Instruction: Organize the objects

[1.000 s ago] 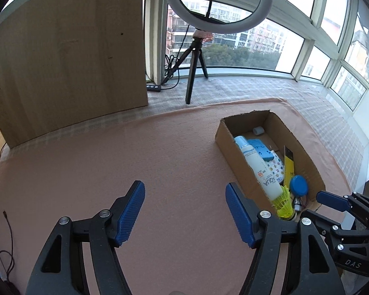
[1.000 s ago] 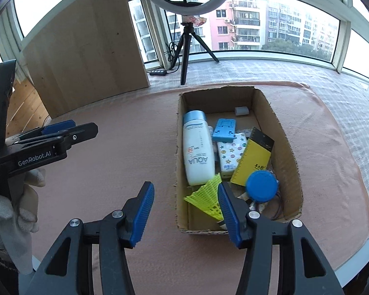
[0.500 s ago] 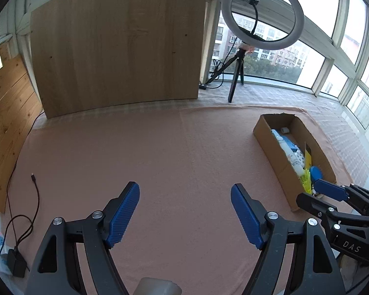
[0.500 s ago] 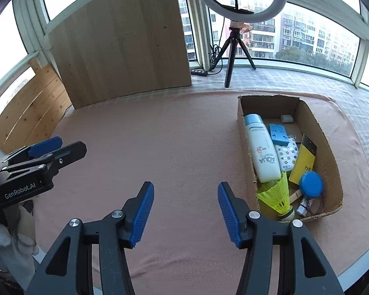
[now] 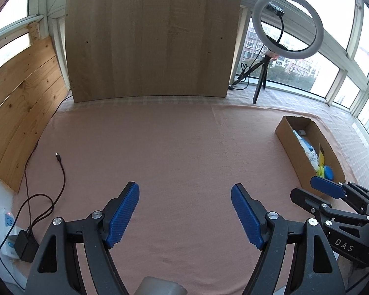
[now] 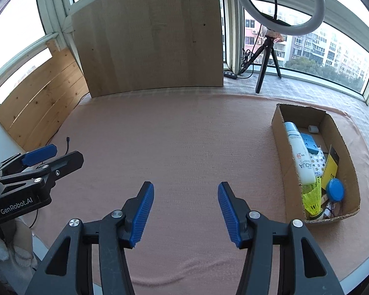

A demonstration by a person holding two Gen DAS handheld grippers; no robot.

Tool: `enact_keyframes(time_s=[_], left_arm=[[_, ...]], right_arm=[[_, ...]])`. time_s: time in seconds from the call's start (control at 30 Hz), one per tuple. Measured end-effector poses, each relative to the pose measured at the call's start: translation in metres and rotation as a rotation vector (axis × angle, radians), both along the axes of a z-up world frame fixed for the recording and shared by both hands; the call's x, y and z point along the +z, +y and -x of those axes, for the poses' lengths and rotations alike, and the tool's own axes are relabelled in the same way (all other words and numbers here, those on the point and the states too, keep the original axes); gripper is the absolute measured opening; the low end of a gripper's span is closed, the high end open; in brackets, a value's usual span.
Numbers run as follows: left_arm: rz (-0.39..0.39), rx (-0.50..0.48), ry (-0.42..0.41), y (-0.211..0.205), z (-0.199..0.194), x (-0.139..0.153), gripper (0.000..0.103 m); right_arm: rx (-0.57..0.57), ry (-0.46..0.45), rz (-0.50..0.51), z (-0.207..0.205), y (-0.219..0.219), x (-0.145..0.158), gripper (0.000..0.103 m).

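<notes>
Both grippers have swung away from the cardboard box (image 6: 280, 120), which now sits well right of the right gripper (image 6: 185, 212). The left gripper (image 5: 185, 215) fingers stand wide, the right's narrower; both hold nothing above the bare desk (image 5: 174, 142).

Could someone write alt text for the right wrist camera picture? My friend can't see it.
A cardboard box at the right of a pink cloth-covered table holds a white sunscreen bottle, a yellow shuttlecock, a blue lid and other small items. In front, the right tongs stand open and empty, the left tongs at the left edge. Behind stand a wooden board and a ring light.
</notes>
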State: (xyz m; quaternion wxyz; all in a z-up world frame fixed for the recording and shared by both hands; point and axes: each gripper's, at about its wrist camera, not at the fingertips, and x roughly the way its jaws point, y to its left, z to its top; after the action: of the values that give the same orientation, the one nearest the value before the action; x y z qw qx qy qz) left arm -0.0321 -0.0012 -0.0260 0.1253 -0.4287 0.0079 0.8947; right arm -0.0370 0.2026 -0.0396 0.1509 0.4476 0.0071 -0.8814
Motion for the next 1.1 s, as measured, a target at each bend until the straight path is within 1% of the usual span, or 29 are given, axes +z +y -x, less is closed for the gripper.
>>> enact_keyframes(time_s=[0.1,0.53,0.67,1.1], left_arm=[[0.009,0.003,0.004,-0.007,-0.002,-0.002,0.084],[0.018,0.005,0.001,-0.017,-0.003,-0.006,0.087],[0.023,0.003,-0.003,-0.017,-0.002,-0.007,0.089],[0.033,0.019,-0.006,-0.021,0.002,-0.009,0.092]], right_arm=[[-0.001,0.006,-0.001,-0.001,-0.008,-0.001,0.05],[-0.027,0.001,-0.02,-0.005,-0.024,-0.01,0.051],[-0.035,0.01,-0.022,-0.005,-0.025,-0.008,0.054],[-0.035,0.022,-0.03,-0.001,-0.029,-0.005,0.058]])
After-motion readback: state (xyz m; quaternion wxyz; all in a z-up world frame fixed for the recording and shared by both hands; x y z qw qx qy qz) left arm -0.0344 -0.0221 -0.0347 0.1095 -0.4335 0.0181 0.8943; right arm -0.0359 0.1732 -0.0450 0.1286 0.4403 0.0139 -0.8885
